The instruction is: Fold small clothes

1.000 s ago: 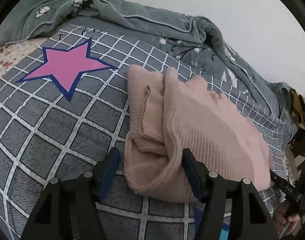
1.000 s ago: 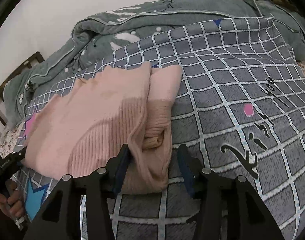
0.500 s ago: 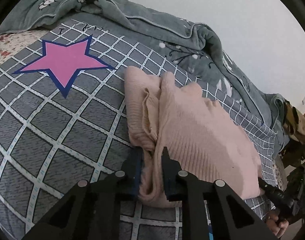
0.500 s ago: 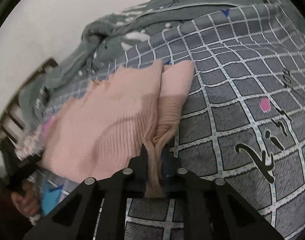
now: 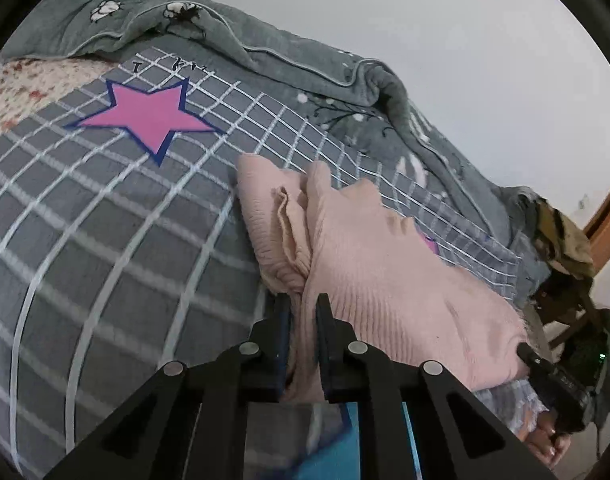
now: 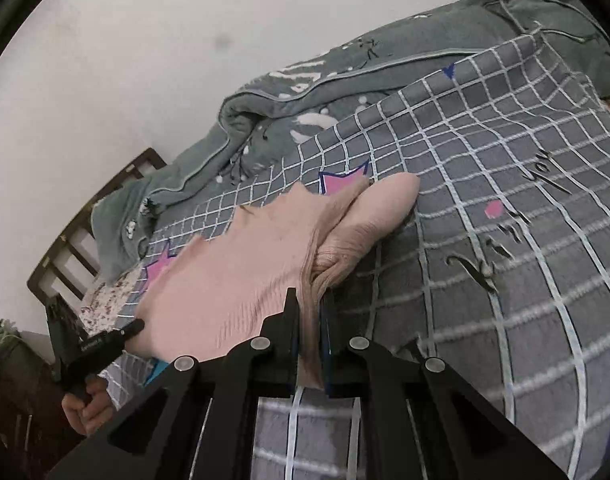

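A pink knit sweater (image 5: 385,272) lies folded lengthwise on a grey checked bedcover (image 5: 105,240). My left gripper (image 5: 303,300) is shut on the near left corner of the sweater, with bunched knit squeezed between its pads. My right gripper (image 6: 309,296) is shut on the near right corner of the same sweater (image 6: 245,264), and cloth fills the narrow gap there. The near edge hangs raised between the two grips. Each gripper shows at the edge of the other's view: the right one (image 5: 545,368) and the left one (image 6: 101,344), each with a hand on its handle.
A grey-green quilt (image 5: 265,60) is heaped along the far side of the bed against a white wall. A pink star (image 5: 145,120) is printed on the cover. A dark wooden bed frame (image 6: 85,232) stands at one end, and a chair with clothes (image 5: 565,248) at the other.
Both grippers stood open around the sweater's near corners a second ago. They have closed on the cloth and moved forward and slightly up, lifting the near edge off the cover.
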`<state>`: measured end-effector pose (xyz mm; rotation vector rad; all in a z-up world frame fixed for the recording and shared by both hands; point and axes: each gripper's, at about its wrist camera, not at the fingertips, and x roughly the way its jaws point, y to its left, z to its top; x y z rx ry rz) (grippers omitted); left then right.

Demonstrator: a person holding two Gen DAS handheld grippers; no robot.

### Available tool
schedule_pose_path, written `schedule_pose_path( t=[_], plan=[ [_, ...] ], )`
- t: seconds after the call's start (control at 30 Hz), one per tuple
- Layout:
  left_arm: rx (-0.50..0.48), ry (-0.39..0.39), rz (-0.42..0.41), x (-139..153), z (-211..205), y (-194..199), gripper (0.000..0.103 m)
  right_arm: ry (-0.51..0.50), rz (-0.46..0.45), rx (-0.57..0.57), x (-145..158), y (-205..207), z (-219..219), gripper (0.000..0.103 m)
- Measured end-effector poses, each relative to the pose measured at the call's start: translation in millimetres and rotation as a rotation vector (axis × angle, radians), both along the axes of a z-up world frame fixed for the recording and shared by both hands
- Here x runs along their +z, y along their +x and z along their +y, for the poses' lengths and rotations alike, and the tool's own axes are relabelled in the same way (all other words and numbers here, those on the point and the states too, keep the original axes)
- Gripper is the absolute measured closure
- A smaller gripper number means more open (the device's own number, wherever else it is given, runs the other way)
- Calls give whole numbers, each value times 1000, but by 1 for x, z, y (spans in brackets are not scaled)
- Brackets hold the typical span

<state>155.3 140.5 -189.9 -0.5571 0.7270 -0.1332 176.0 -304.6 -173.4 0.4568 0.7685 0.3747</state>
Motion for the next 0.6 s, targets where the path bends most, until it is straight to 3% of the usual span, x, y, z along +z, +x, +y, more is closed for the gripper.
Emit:
schedule_pose_path(
  t=[0.1,0.2,0.27,0.33,0.47,0.6],
  plan=[
    [-13,-2,-10,-1,-5,-27,91,4,-8,-12,3,-22,-9,94],
    [-3,82,-5,0,-14,-39,90,-8,1,-22,1,-39,-14,93],
    [-14,123,3,1,-18,-35,89,-70,6,-48,-6,-45,-11,91],
    [-11,126,22,0,-16,-29,74,-147,19,-63,-7,-46,-7,85],
    [-11,89,21,-4,-11,-17,61,-281,-78,-121,8,-59,2,73],
    [-13,120,24,-4,-16,4,49,-312,-157,-94,30,-63,26,68]
  ],
)
